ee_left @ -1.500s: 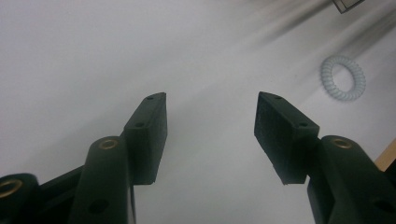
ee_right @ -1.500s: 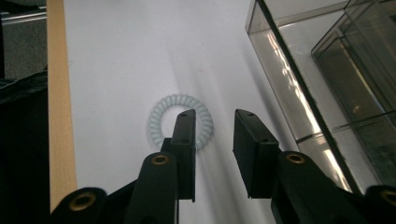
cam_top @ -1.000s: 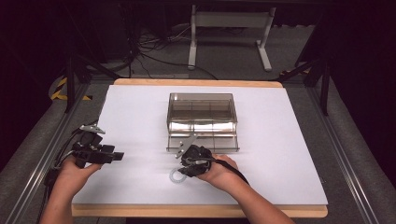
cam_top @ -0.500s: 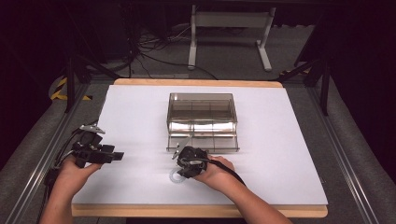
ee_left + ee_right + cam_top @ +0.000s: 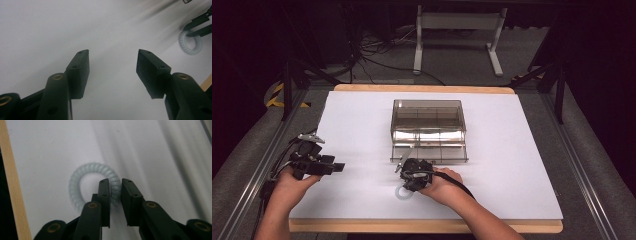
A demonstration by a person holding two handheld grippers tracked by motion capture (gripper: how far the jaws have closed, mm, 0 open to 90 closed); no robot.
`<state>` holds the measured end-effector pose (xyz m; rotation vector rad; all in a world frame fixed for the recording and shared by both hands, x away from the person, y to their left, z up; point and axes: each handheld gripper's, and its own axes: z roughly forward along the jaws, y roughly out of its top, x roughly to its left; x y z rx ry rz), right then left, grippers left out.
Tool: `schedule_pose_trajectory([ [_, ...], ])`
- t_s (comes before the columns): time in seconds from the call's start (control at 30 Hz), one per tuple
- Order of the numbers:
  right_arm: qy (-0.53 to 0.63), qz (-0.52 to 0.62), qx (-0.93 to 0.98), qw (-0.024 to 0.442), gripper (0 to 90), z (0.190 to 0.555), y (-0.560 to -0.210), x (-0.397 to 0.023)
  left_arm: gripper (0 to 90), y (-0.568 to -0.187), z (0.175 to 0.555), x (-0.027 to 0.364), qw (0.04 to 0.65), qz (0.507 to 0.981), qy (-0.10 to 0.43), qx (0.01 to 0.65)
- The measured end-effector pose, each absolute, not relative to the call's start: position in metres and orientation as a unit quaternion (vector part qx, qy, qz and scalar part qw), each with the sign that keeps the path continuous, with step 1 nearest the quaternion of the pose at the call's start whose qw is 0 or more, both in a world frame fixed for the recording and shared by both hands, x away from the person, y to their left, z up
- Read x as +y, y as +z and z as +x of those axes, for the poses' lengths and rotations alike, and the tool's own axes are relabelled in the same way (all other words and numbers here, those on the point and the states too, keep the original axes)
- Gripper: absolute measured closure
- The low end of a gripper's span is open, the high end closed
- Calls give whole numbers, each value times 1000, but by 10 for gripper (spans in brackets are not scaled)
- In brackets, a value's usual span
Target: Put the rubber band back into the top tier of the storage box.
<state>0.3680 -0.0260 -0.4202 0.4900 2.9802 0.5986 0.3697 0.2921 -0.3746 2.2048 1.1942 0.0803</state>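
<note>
Right gripper [image 5: 115, 182] closing on pale spiral hair tie [image 5: 93, 185], jaws straddling its right side, pinching coil. Hair tie lying on white table sheet [image 5: 512, 150], near of clear compartment box [image 5: 428, 122]. Left gripper [image 5: 112, 62] resting far left, jaws spread, holding nothing.

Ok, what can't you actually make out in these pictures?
- High view: the right claw tip and part of the pale spiral hair-tie ring are covered by the claw's body and hand.
- High view: the smoky clear plastic compartment box contents, lost in glare.
- Left claw view: the ring blurred.

Right claw [image 5: 404, 187] at pale coil ring [image 5: 401, 193], clear box [image 5: 428, 127] behind
</note>
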Motion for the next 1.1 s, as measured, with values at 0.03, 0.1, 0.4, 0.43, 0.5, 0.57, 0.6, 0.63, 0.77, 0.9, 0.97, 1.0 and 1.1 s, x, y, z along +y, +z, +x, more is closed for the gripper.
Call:
schedule_pose_trajectory([
  [0.03, 194, 159, 967, 31, 797, 368, -420, -26, 446, -375, 370, 292, 311, 835, 30, 452],
  [0.1, 193, 157, 968, 33, 813, 368, -420, -25, 446, -375, 370, 292, 311, 835, 31, 453],
  [0.4, 177, 154, 971, 40, 826, 366, -419, -21, 446, -374, 369, 293, 312, 834, 30, 453],
  [0.43, 175, 153, 972, 40, 827, 366, -419, -20, 447, -373, 369, 293, 313, 834, 31, 454],
  [0.5, 171, 150, 973, 41, 827, 367, -418, -20, 447, -373, 369, 293, 313, 834, 31, 454],
  [0.57, 169, 145, 974, 43, 828, 367, -417, -20, 447, -373, 368, 293, 314, 833, 31, 454],
  [0.6, 169, 146, 974, 42, 828, 367, -417, -19, 447, -373, 368, 294, 314, 833, 31, 454],
  [0.63, 169, 146, 974, 42, 828, 367, -416, -19, 447, -373, 368, 294, 314, 833, 30, 454],
  [0.77, 163, 140, 976, 44, 829, 365, -413, -19, 447, -372, 369, 294, 314, 834, 31, 453],
  [0.9, 159, 131, 978, 44, 829, 363, -407, -19, 447, -372, 369, 294, 315, 834, 32, 453],
  [0.97, 161, 127, 978, 46, 830, 362, -403, -19, 447, -372, 369, 293, 315, 833, 33, 452],
  [1.0, 159, 128, 978, 47, 829, 361, -400, -19, 447, -372, 369, 293, 316, 834, 33, 452],
  [1.1, 165, 121, 978, 46, 830, 361, -393, -21, 447, -371, 370, 293, 315, 835, 32, 451],
])
